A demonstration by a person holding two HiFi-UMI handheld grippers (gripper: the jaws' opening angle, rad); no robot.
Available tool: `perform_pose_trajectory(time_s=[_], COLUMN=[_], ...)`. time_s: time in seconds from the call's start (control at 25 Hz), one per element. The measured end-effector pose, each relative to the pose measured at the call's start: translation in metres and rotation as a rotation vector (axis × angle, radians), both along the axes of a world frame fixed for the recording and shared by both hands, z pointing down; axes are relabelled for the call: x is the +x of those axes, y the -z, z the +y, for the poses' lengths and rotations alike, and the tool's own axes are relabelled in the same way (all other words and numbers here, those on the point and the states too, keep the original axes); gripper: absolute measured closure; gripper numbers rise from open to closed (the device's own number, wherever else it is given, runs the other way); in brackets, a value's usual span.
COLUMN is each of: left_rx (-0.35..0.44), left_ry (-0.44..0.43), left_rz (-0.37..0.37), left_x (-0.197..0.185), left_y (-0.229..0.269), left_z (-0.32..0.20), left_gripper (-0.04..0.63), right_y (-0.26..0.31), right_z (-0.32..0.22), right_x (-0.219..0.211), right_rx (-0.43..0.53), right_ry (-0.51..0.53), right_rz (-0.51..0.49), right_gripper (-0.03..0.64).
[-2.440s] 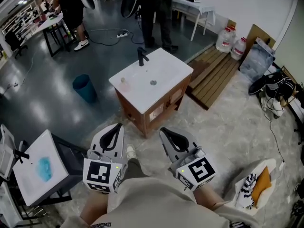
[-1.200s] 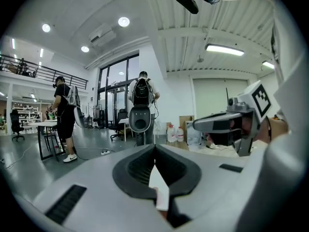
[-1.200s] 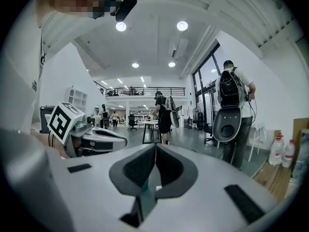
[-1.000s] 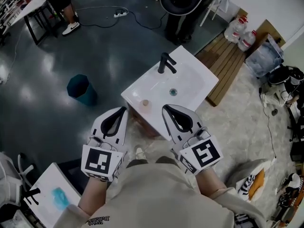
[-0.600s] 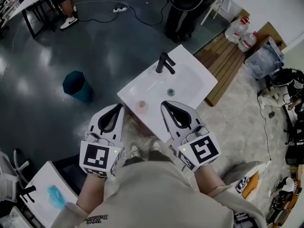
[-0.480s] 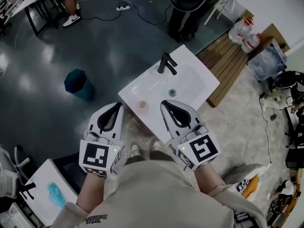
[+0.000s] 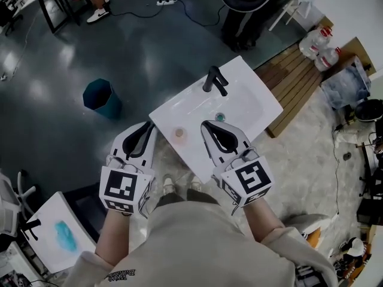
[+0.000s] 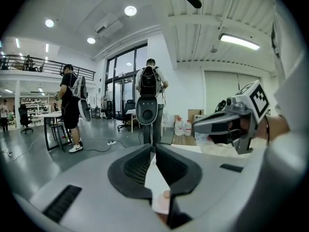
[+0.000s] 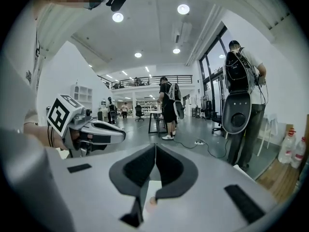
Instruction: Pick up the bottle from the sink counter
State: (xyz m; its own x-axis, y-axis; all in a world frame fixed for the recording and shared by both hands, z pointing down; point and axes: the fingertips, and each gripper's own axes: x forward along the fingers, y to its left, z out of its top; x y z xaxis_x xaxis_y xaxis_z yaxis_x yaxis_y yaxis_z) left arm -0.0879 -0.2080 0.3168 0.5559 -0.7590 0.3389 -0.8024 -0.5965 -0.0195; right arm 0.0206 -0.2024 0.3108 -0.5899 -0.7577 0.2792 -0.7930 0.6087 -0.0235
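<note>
Closing in | sink surface (image 7: 254,82) now mid-frame, nearer than before | bottle (image 7: 178,135) on its lower-left edge, untouched | left gripper (image 7: 147,127), right gripper (image 7: 205,126) flank it in picture | both jaws pressed together, empty | likely must spread before grasp

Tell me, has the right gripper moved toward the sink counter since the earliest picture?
Yes. The right gripper has come forward to the sink counter: earlier it was well short of it, now its tip overlaps the near edge by the drain.
</note>
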Motion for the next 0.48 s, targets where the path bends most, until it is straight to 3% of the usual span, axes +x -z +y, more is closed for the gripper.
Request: perform_pose_trajectory(time_s=[0.04, 0.16, 0.4, 0.48], left_rx=[-0.007, -0.018, 0.057, 0.063], left_ry=[-0.009, -0.058, -0.131, -0.167], left_rz=[-0.003, -0.015, -0.004, -0.042], left_x=[0.004, 0.017, 0.040, 0.047], left_y=[-0.003, -0.015, -0.036, -0.052], left_z=[-0.004, -0.013, -0.026, -0.028], left_gripper=[0.573, 0.440, 0.338, 0.318], right_y=[-0.003, -0.010, -0.046, -0.062], right_z=[-0.004, -0.015, -0.040, -0.046], right_x=[0.000, 0.000, -0.002, -0.003], right_rx=[-0.005, -0.021, -0.069, -0.092], right_ry=[0.003, 0.009, 0.012, 0.009], right_rz=[-0.001, 0.001, -0.002, 0.005], right_gripper=[0.620, 0.620, 0.620, 0.620])
